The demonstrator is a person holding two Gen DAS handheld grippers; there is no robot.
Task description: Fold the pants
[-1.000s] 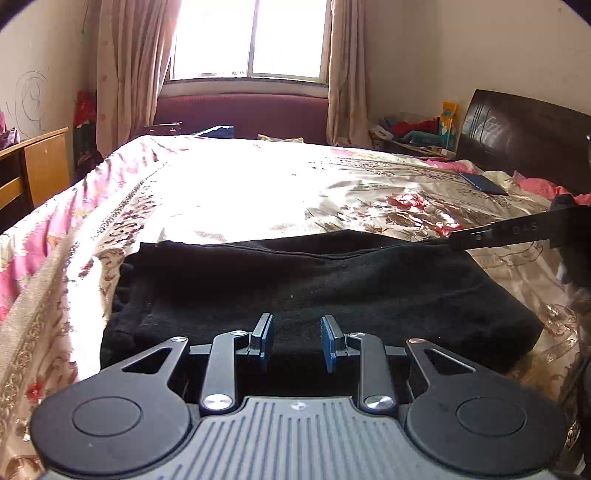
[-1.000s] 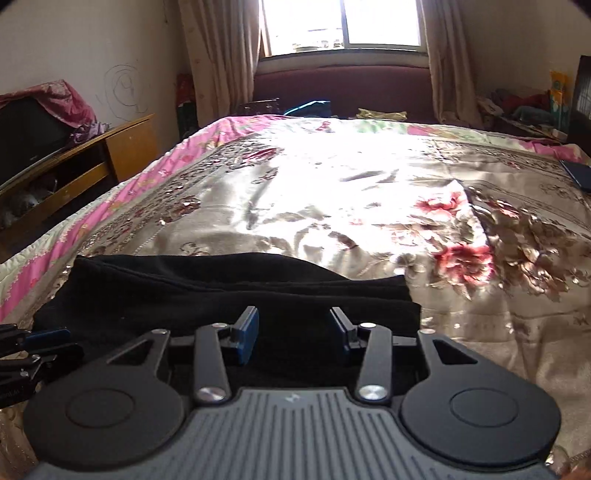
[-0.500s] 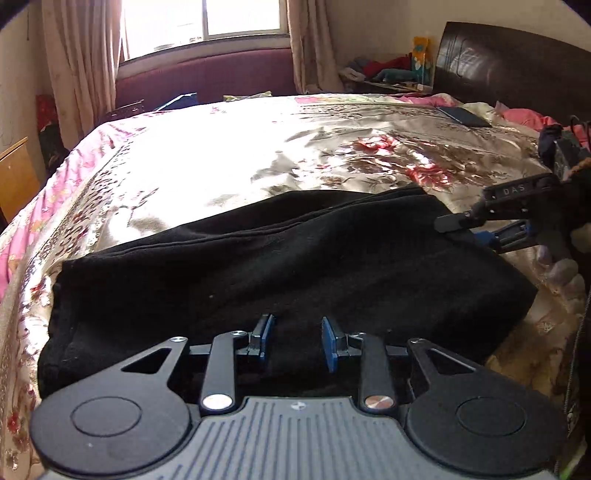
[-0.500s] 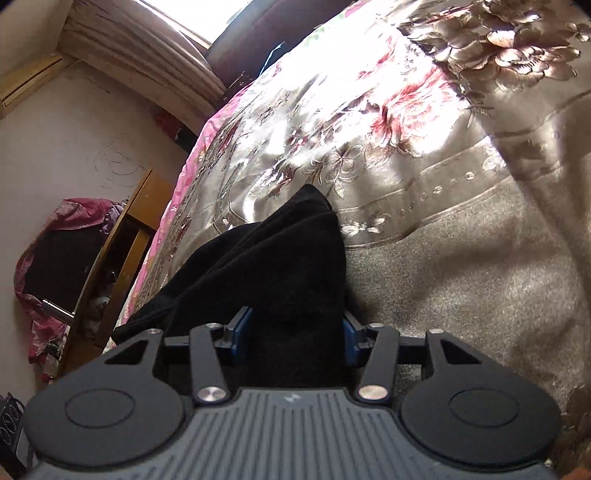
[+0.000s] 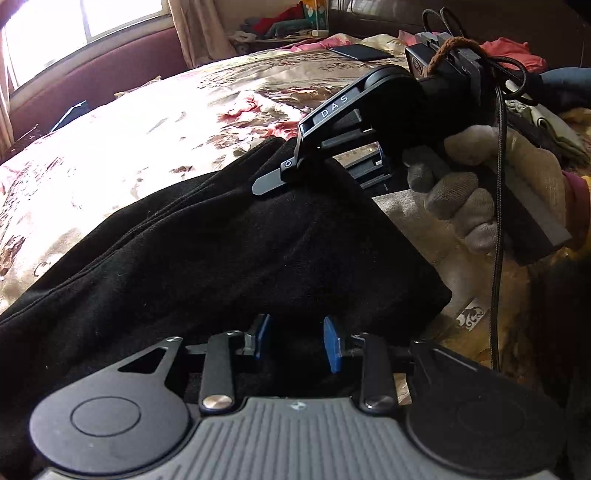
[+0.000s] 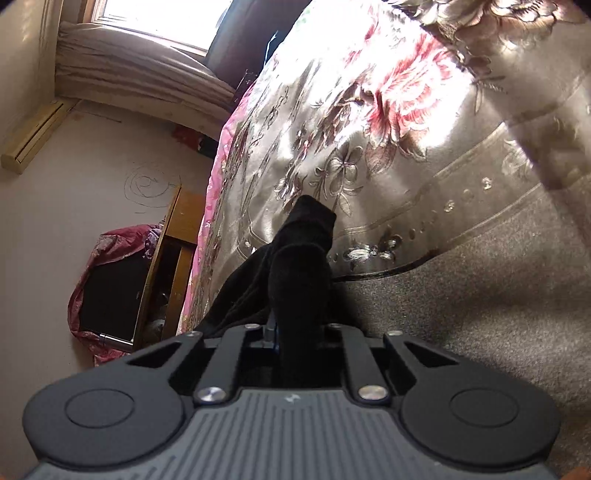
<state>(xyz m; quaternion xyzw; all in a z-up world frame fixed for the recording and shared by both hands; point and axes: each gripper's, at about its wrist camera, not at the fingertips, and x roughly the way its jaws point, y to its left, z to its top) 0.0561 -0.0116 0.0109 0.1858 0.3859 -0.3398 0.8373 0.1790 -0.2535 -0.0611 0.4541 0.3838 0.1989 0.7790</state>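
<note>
A bed covered by a glossy floral bedspread [image 5: 155, 147] is being shown filling most of both views, its gold and red flower pattern being washed out by sunlight from the window [image 5: 74, 33]. At its near edge a plain grey border band [image 6: 498, 288] is being seen in the right wrist view.

The black pants [image 5: 221, 258] are being spread across the near part of the bedspread, folded into a broad thick slab. One corner of them is being lifted off the bed at the right side.

A wooden desk [image 6: 173, 258] is being seen beside the bed, with a dark object draped in pink-red cloth [image 6: 107, 288] against the wall.

The right gripper [image 5: 332, 162] is being held in a hand wearing a grey glove [image 5: 476, 184], and a black cable [image 5: 496, 221] is being trailed down past it. The letters "DAS" are being displayed in white on its upper arm, with a small circled mark near the pivot. Its jaws are being pressed together on a bunched fold of the pants [image 6: 299, 280], as the right wrist view is showing.

The left gripper [image 5: 295, 341] is being held low over the near edge of the pants, its blue pads [image 5: 332, 347] being kept spread apart with nothing pinched between them.

A dark flat object [image 5: 358, 51] is being seen lying far back on the bed.
</note>
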